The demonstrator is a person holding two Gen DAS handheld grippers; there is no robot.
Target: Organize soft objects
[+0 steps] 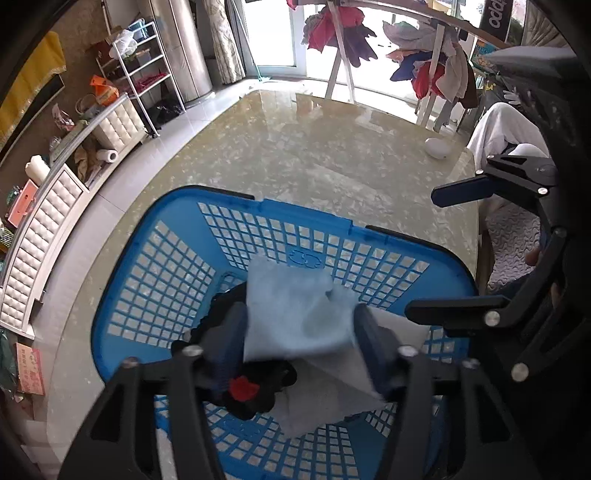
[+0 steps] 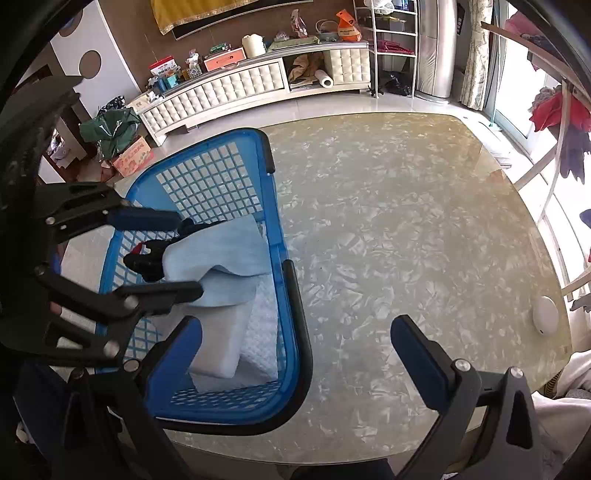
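A blue plastic laundry basket stands on the marbled table. My left gripper hangs over it, pointing steeply down, jaws open. A light blue cloth, blurred, sits between the fingers on top of the pile; the pads do not squeeze it. Beneath it lie a white folded cloth, a black item with a red spot and a white quilted cloth. My right gripper is open and holds nothing, straddling the basket's near rim.
The table stretches to the right of the basket, with a white oval object near its far edge. A drying rack with clothes stands beyond the table. A low white cabinet lines the wall.
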